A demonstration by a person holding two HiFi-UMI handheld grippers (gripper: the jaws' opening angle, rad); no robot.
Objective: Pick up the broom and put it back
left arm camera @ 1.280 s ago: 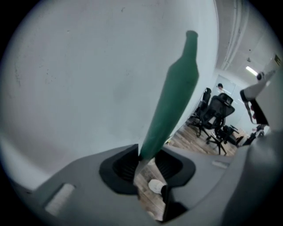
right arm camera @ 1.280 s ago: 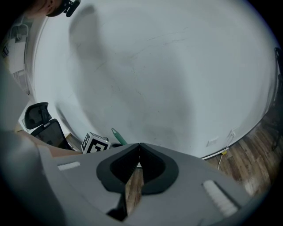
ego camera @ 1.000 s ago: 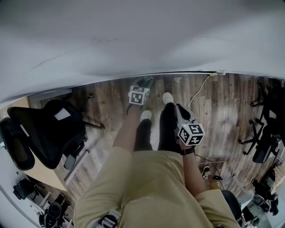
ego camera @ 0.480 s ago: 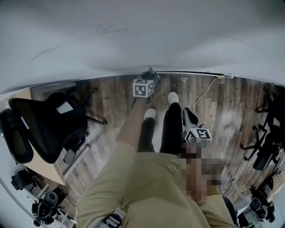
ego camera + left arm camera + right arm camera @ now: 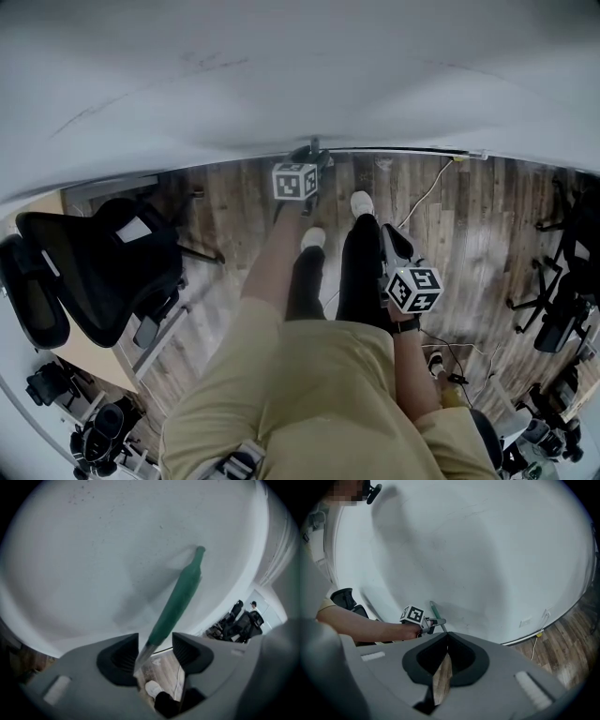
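The broom's green handle (image 5: 180, 595) leans up against the white wall, with a silver section at its lower end. It runs between the jaws of my left gripper (image 5: 155, 641), which are opening; it lies near the left pad (image 5: 125, 654) and clear of the right one. In the head view the left gripper (image 5: 307, 161) reaches to the foot of the wall. The right gripper view shows that gripper (image 5: 436, 620) around the handle (image 5: 434, 606). My right gripper (image 5: 447, 635) is shut and empty, held low beside the person's leg (image 5: 394, 246). The broom's head is hidden.
A black office chair (image 5: 103, 272) stands at the left by a desk corner. A white cable (image 5: 424, 192) runs over the wooden floor from the baseboard. More black chairs (image 5: 558, 300) stand at the right. The person's white shoes (image 5: 360, 202) are near the wall.
My left gripper has moved closer to the wall. The right gripper stays about where it was beside the leg.
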